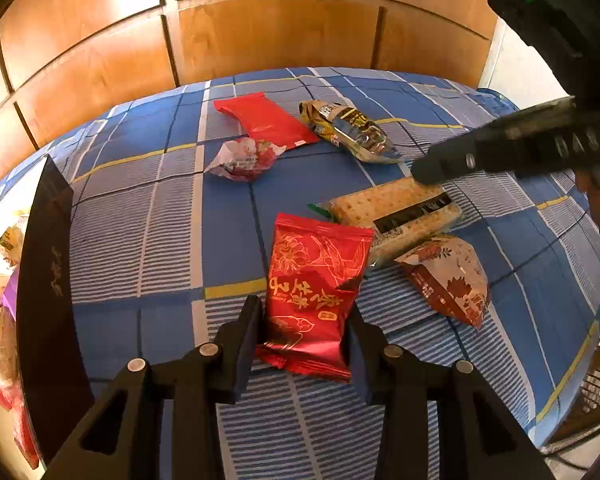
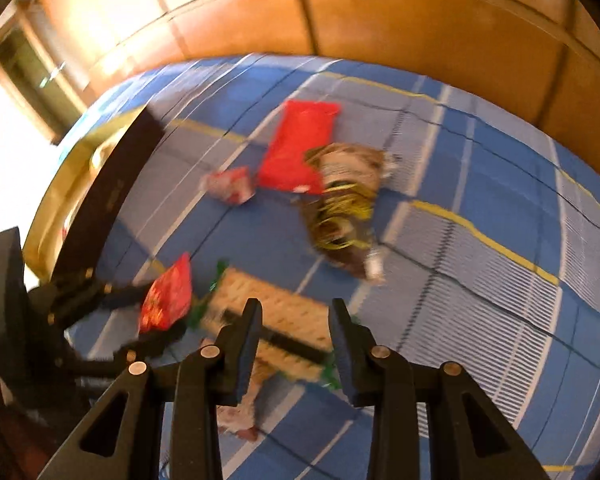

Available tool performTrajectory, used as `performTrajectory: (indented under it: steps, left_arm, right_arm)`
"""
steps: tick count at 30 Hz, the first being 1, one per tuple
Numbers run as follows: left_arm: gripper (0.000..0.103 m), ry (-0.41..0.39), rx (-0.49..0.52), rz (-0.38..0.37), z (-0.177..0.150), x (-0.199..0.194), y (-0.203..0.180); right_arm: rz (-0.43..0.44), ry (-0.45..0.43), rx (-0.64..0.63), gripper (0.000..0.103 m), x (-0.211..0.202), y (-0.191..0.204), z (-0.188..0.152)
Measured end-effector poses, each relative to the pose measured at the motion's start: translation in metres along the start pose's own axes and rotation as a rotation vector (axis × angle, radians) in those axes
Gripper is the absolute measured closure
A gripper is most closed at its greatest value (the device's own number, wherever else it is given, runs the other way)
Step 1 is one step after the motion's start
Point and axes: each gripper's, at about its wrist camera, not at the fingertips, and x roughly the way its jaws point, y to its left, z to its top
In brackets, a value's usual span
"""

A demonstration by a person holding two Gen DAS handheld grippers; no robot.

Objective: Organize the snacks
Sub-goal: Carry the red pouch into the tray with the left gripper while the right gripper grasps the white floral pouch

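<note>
My left gripper [image 1: 305, 312] is shut on a red snack packet with gold print [image 1: 314, 292], held just above the blue checked cloth; it also shows in the right wrist view [image 2: 168, 296]. My right gripper [image 2: 296, 320] is open and empty above a cracker pack [image 2: 272, 320], which also shows in the left wrist view [image 1: 396, 212]. On the cloth lie a plain red packet [image 1: 266, 120], a crumpled red-and-white wrapper [image 1: 242, 158], a brown and yellow packet [image 1: 350, 128] and a brown and white floral packet [image 1: 450, 278]. The right wrist view is blurred.
A dark box with a gold inside [image 1: 46, 280] stands at the left edge of the cloth and holds several snacks. A wooden panelled wall [image 1: 260, 32] rises behind the bed. The right gripper's body [image 1: 512, 144] reaches in from the right.
</note>
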Motion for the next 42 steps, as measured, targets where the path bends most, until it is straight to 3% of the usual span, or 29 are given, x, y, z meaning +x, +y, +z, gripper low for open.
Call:
performTrajectory:
  steps: [5, 6, 10, 19, 21, 22, 27, 32, 42]
  left_arm:
    - [0.063, 0.006, -0.005, 0.012, -0.003, -0.004, 0.002]
    - [0.063, 0.008, -0.005, 0.014, -0.004, -0.005, 0.002]
    - [0.063, 0.004, -0.006, 0.013, -0.008, -0.007, 0.004]
    - [0.063, -0.018, -0.015, 0.006, -0.012, -0.008, 0.005]
    - [0.064, -0.019, -0.017, 0.003, -0.012, -0.009, 0.006]
    - [0.064, -0.018, -0.017, 0.003, -0.013, -0.009, 0.006]
    - [0.07, -0.023, 0.021, 0.032, -0.015, -0.016, 0.002]
    - [0.077, -0.047, 0.003, 0.002, -0.013, -0.03, 0.005]
    - [0.079, -0.103, -0.155, -0.11, -0.005, -0.071, 0.039]
  right_arm:
    - [0.0, 0.012, -0.001, 0.065, -0.001, 0.004, -0.003]
    - [0.046, 0.006, 0.033, 0.065, -0.007, 0.003, -0.006]
    - [0.091, 0.026, 0.06, 0.041, -0.009, 0.009, -0.011]
    - [0.026, 0.105, 0.094, 0.041, 0.011, 0.042, -0.04]
    - [-0.045, 0.089, 0.108, 0.069, 0.021, 0.041, -0.043]
    - [-0.076, 0.056, 0.095, 0.078, 0.022, 0.043, -0.044]
    - [-0.12, 0.025, 0.048, 0.077, 0.024, 0.051, -0.05]
    - [-0.115, 0.031, 0.049, 0.076, 0.026, 0.051, -0.051]
    - [-0.18, -0.021, 0.013, 0.075, 0.03, 0.065, -0.058]
